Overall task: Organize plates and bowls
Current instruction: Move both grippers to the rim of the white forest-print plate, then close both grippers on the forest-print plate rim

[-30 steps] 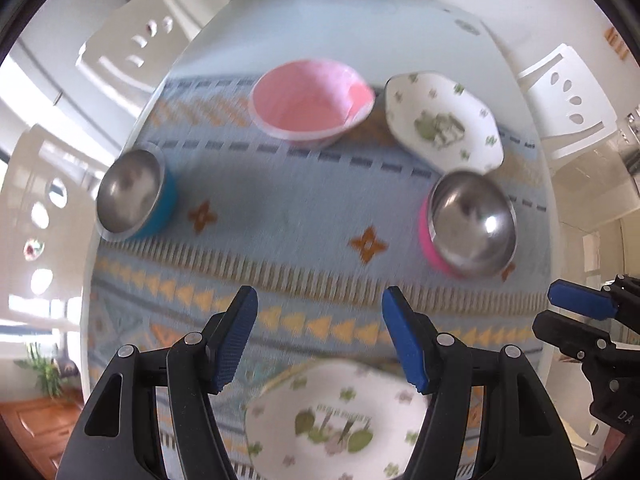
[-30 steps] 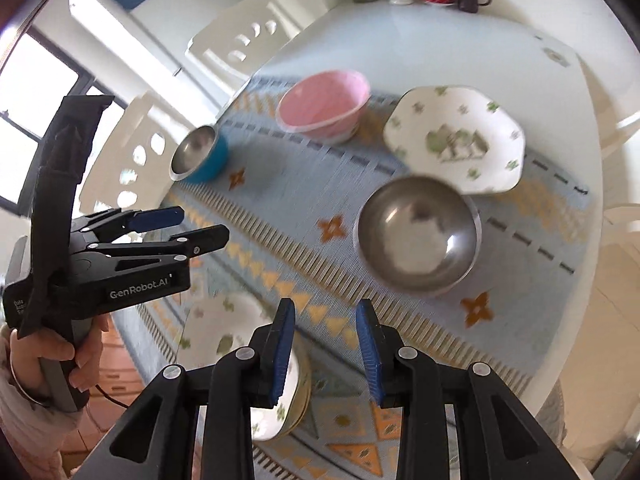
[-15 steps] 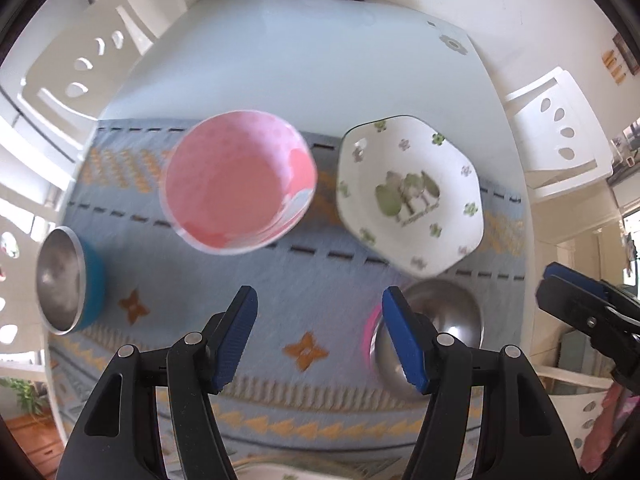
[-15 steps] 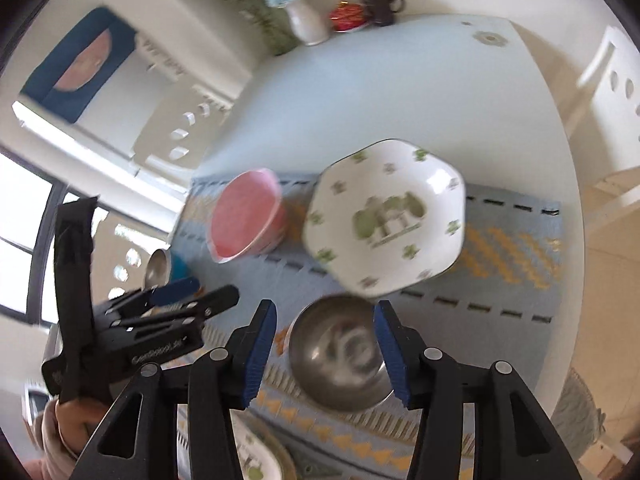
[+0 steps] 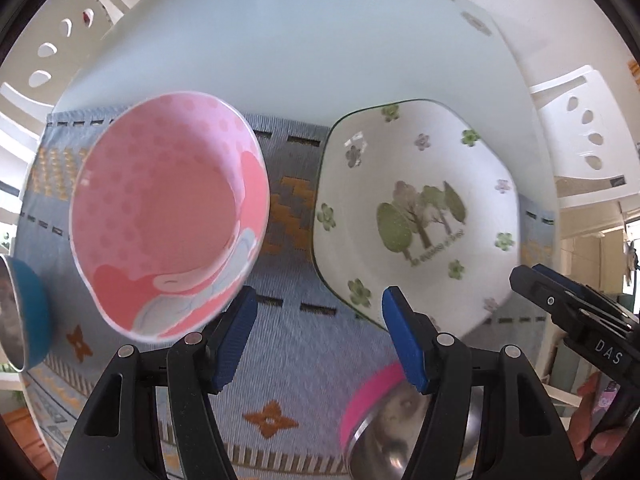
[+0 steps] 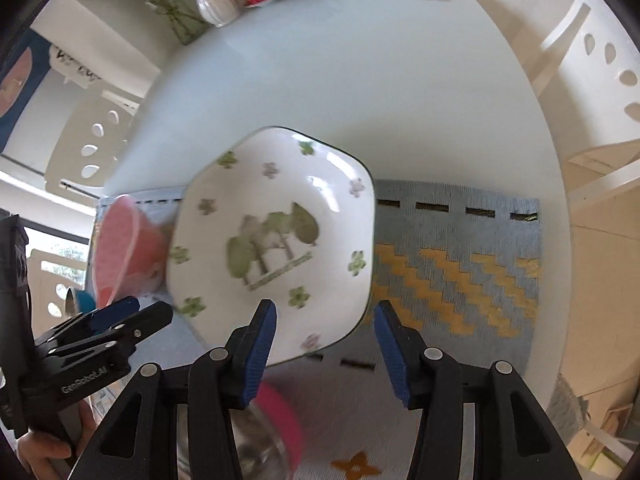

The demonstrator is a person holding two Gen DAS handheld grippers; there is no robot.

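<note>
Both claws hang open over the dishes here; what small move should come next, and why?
Probably lower the right claw so it straddles the near rim of the white plate. It sits open and empty right at that rim, while the left claw hangs open between plate and pink bowl.

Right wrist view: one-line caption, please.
Open right gripper above the tree-print plate, pink bowl alongside.

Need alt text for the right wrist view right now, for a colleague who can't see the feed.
The right gripper, fingers open and empty, hangs over the near edge of a white tree-print plate on a blue patterned mat. A pink bowl sits left of the plate, the left gripper lower left, and a blurred pink-rimmed steel bowl at the bottom.
</note>
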